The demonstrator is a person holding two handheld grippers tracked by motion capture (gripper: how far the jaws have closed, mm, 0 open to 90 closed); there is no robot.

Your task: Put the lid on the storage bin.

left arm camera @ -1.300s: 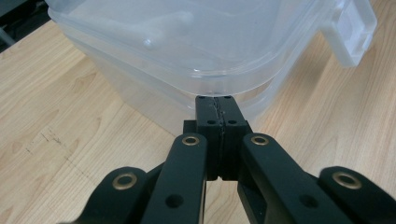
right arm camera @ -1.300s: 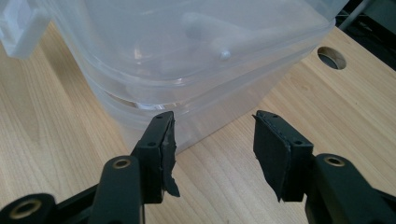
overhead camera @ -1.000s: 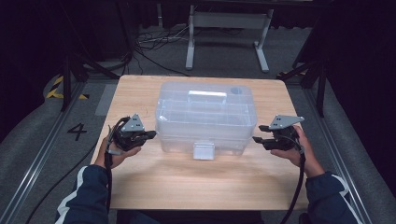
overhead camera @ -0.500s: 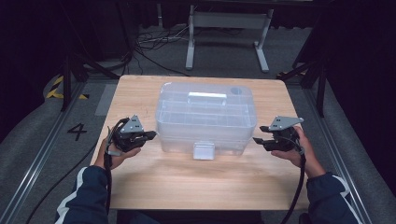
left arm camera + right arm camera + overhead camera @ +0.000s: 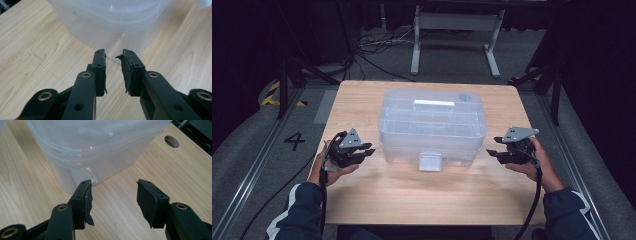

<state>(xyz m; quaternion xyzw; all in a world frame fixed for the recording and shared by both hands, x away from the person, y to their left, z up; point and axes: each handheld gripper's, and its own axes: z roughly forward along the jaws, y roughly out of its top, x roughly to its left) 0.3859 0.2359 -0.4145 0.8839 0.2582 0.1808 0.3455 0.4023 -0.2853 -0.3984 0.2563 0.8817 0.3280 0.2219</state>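
Observation:
A clear plastic storage box (image 5: 432,125) with a lid and a white front latch (image 5: 430,161) stands in the middle of the wooden table (image 5: 422,195). My left gripper (image 5: 368,149) is held just left of the box's front corner and points at it. Its jaws have just been opening and stand a narrow gap apart with nothing between them (image 5: 113,53); the box wall (image 5: 110,15) is close ahead. My right gripper (image 5: 492,152) hovers off the box's right front corner. It is open wide and empty (image 5: 113,182), facing the box (image 5: 95,142).
A round hole (image 5: 171,141) is cut in the tabletop beyond the box. A metal stand (image 5: 457,35) and cables (image 5: 372,45) lie on the floor behind the table. Floor rails (image 5: 257,165) run along both sides.
The left gripper's jaws have parted a little from shut. Both hands have kept their places beside the box.

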